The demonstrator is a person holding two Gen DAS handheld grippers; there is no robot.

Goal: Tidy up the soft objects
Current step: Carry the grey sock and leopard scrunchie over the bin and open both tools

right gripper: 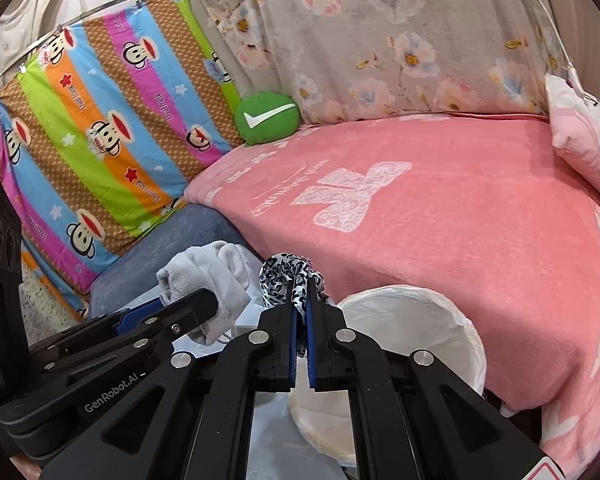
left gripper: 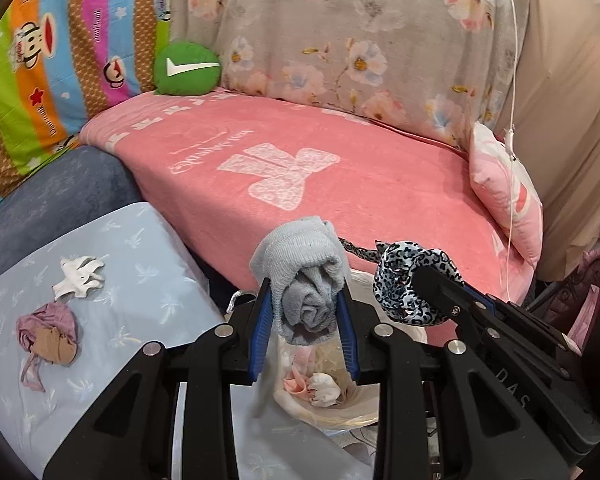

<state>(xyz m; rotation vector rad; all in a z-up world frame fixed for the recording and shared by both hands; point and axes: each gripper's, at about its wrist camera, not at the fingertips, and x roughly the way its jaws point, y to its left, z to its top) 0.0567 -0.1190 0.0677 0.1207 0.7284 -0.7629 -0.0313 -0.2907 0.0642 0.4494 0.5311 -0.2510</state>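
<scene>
1. Left wrist view: the pink blanket point(left gripper: 340, 168) on the sofa fills the scene beyond both hand-held grippers, well ahead of them, with nothing loose lying on it.
2. Light blue cloth point(left gripper: 100, 280), to the left of the left hand-held gripper point(left gripper: 306, 316), carries what is left to sort: a white crumpled item point(left gripper: 80, 276) and a mauve-and-tan bundle point(left gripper: 50, 334), both lying apart from either tool.
3. White basket point(right gripper: 412, 320) sits just below and ahead of the right hand-held gripper point(right gripper: 302, 320); in the left view a pink piece and a white piece point(left gripper: 320, 388) already lie inside it, so part of the tidying looks done.
4. Grey rolled sock point(left gripper: 304, 280) is clamped by the left hand-held gripper, whose jaws stand part-way open around the roll, directly above the basket.
5. Leopard-print fabric point(right gripper: 288, 276) is pinched by the right hand-held gripper, whose jaws are nearly fully closed on the thin cloth, beside the sock.
6. My judgement: both held items are in mid-carry, with their drop-off and the two pieces on the blue cloth outstanding.
</scene>
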